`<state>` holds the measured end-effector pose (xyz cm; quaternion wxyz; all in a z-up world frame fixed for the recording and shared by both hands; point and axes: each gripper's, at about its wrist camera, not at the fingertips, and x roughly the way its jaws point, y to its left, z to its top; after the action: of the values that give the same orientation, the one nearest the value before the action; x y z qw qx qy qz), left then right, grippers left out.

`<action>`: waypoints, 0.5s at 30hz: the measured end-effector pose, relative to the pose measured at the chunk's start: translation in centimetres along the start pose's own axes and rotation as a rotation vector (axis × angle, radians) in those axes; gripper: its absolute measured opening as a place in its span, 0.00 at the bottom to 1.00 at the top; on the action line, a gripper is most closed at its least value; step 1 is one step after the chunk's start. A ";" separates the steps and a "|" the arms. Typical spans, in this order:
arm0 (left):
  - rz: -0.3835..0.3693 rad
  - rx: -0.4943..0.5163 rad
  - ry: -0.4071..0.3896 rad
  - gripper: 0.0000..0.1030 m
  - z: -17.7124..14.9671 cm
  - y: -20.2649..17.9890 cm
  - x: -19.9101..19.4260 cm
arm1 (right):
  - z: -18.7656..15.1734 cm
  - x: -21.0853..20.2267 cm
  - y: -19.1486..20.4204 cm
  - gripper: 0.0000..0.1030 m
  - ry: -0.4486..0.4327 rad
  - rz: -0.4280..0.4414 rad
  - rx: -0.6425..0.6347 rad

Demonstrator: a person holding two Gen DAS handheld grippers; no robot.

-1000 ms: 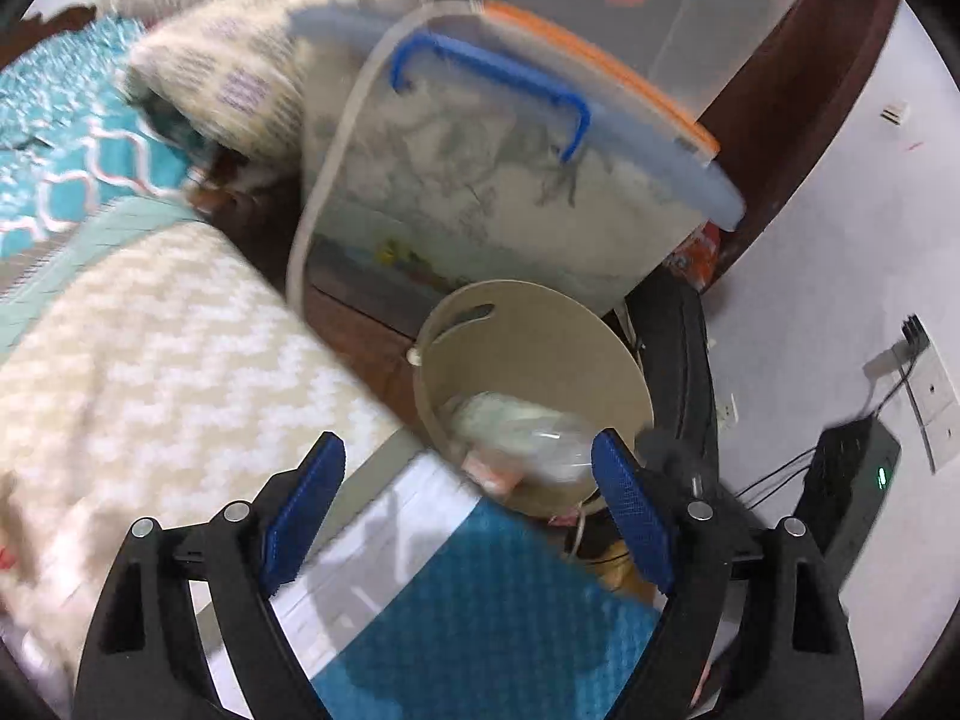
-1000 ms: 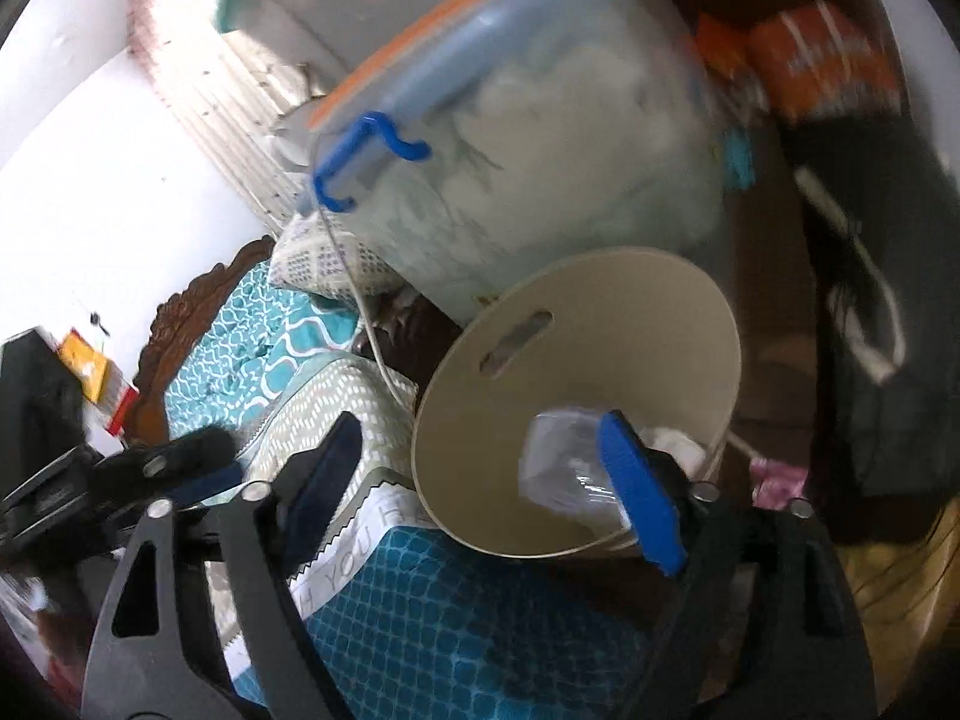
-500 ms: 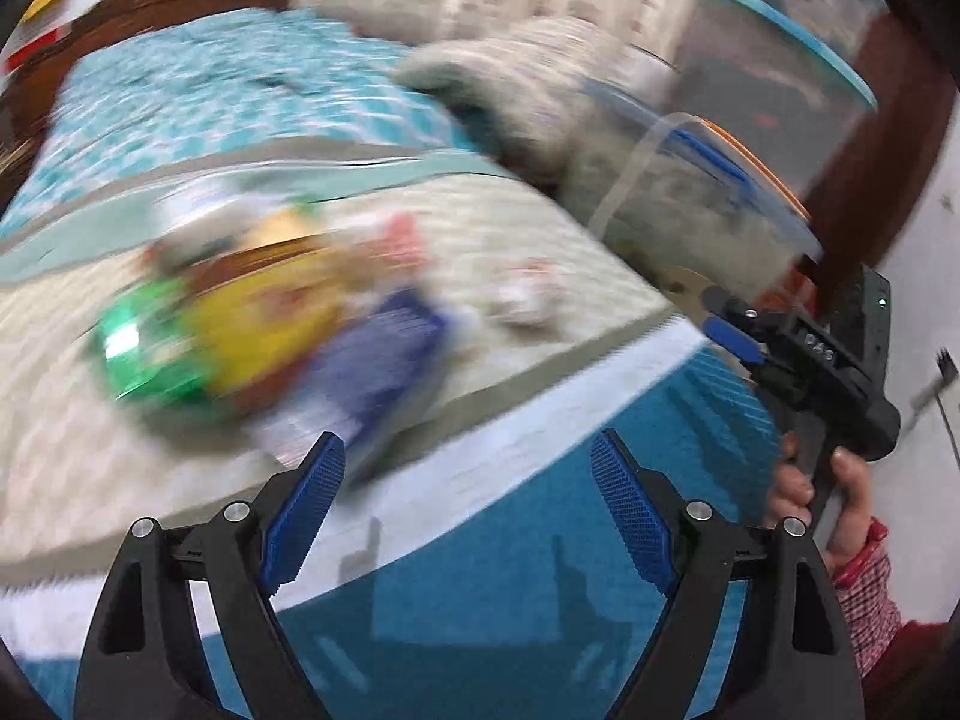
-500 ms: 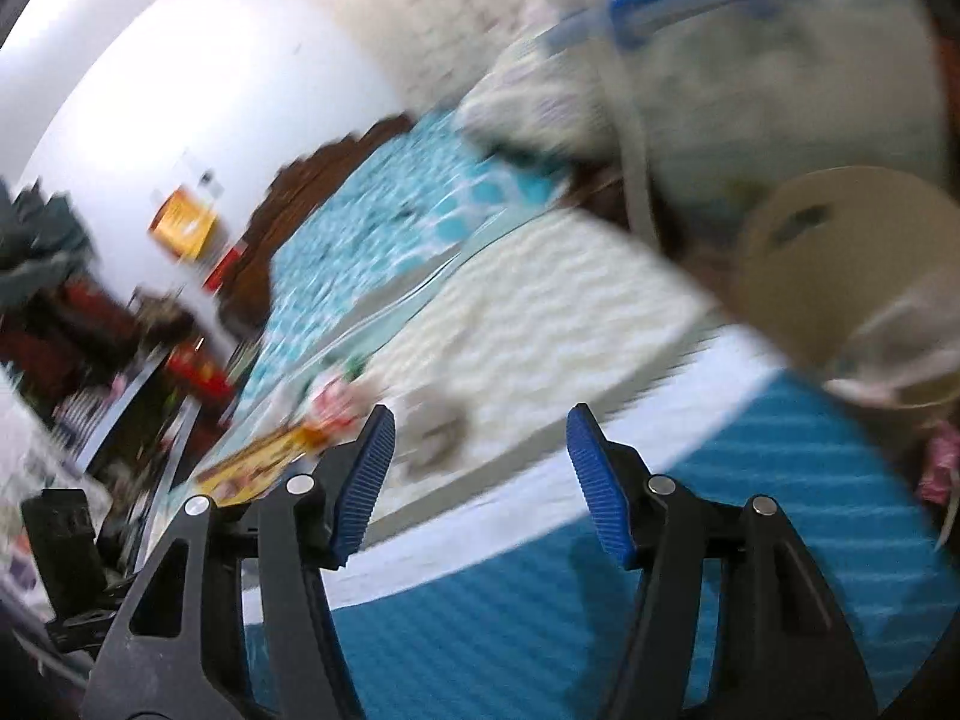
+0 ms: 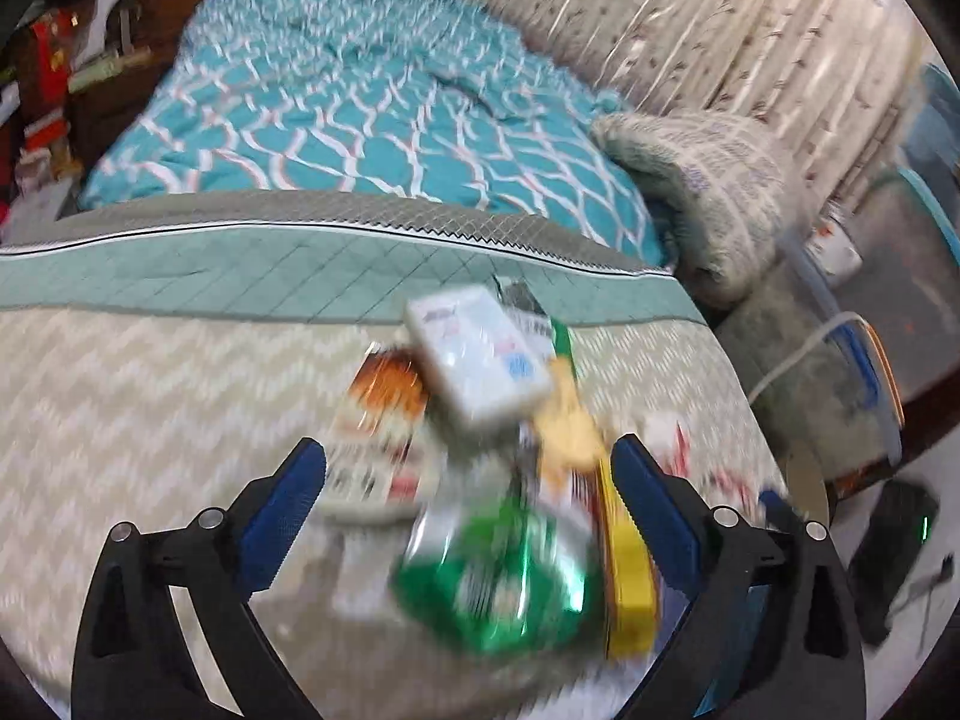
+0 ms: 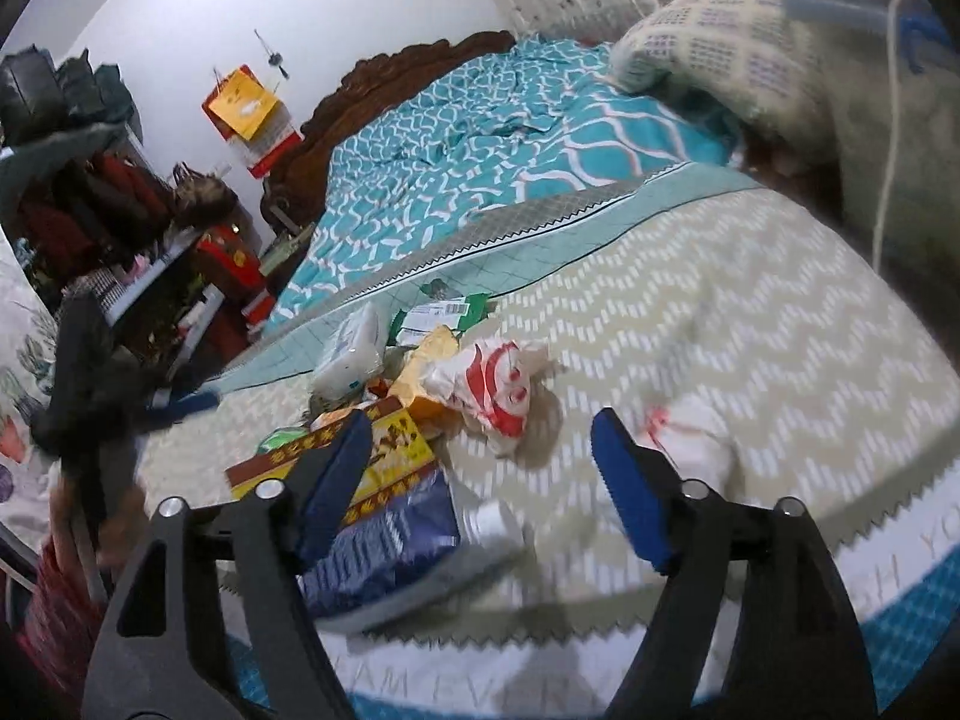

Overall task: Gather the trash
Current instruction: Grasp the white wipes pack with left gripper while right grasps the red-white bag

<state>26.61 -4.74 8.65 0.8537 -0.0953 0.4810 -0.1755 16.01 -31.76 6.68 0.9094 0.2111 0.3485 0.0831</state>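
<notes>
A pile of trash lies on the cream zigzag blanket (image 5: pixel 150 408): a white box (image 5: pixel 480 360), a green wrapper (image 5: pixel 498 576), a yellow box (image 5: pixel 627 558) and an orange-white pack (image 5: pixel 384 402). My left gripper (image 5: pixel 468 510) hovers over the green wrapper with its jaws opening wide, pressing on nothing. In the right wrist view my right gripper (image 6: pixel 480 480) hangs beside a blue packet (image 6: pixel 384 540) and below a crumpled red-white bag (image 6: pixel 498 384). Its jaws are opening too, with only blanket between them. The left gripper (image 6: pixel 174 408) shows at that view's left edge.
The beige bin's rim (image 5: pixel 810 480) peeks out at the bed's right side, beside clear storage boxes (image 5: pixel 852 360) and a pillow (image 5: pixel 690 180). A teal quilt (image 5: pixel 360 108) covers the far bed. A black power strip (image 5: pixel 894 534) lies on the floor. Cluttered shelves (image 6: pixel 108 210) stand left.
Both grippers have swung away from the beige bin and across the bed to the trash pile. The left jaws stand wider than before. The clear plastic seen at the bin is out of view.
</notes>
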 end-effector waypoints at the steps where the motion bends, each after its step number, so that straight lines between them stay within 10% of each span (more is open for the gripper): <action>1: -0.008 -0.006 0.043 0.92 1.3 -0.4 1.9 | 0.3 0.6 0.0 0.75 0.007 -0.004 -0.002; 9: 0.157 -0.062 0.206 0.90 5.5 -0.7 12.1 | 2.2 6.2 0.4 0.84 0.096 -0.069 -0.084; 12: 0.140 -0.052 0.227 0.63 5.0 -0.2 12.6 | 2.5 7.8 1.4 0.83 0.119 -0.102 -0.167; 13: 0.127 -0.048 0.218 0.62 4.7 -0.1 12.2 | 2.5 8.2 1.7 0.80 0.127 -0.123 -0.200; 15: 0.120 -0.042 0.183 0.60 4.4 0.2 10.4 | 2.3 9.1 2.7 0.38 0.150 -0.153 -0.289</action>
<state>35.32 -8.68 2.66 0.8131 -0.0679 0.5652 -0.1218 24.32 -27.35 3.95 0.9054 0.0442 0.4150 0.0784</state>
